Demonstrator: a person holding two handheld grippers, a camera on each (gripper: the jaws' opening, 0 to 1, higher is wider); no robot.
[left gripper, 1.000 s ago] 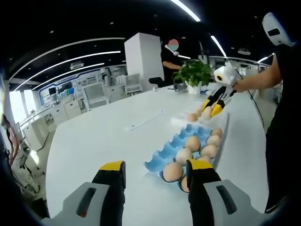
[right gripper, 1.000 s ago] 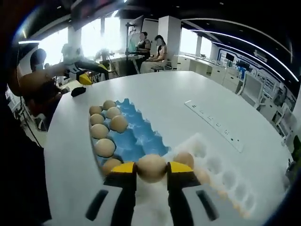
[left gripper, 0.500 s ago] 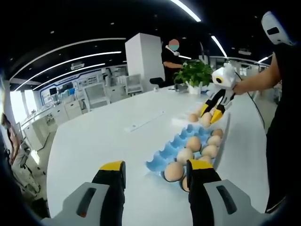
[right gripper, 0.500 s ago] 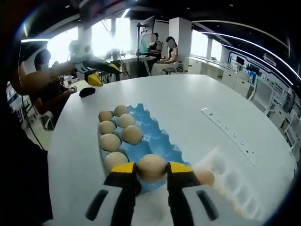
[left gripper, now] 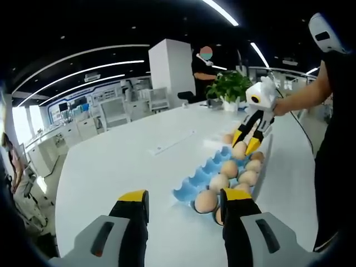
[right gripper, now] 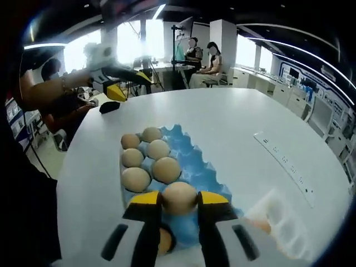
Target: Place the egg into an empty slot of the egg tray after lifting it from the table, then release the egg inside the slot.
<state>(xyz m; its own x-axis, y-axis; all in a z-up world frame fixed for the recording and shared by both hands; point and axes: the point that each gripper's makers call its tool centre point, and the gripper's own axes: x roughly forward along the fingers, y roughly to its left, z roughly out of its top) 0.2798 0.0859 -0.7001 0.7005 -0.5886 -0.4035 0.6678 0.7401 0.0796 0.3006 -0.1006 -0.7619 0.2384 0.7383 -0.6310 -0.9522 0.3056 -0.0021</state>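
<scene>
Tan-shelled, the egg (right gripper: 179, 198) sits pinched between the yellow tips of my right tool (right gripper: 179, 201), held just above the near end of the blue egg tray (right gripper: 192, 161), over its empty slots. Five more eggs (right gripper: 151, 158) fill the tray's far end and side. Beside the tray's near end lies a clear tray (right gripper: 278, 214) on the white tabletop (right gripper: 222, 119). My left tool (left gripper: 183, 207) hangs spread with nothing between its tips, at the tray's opposite end.
</scene>
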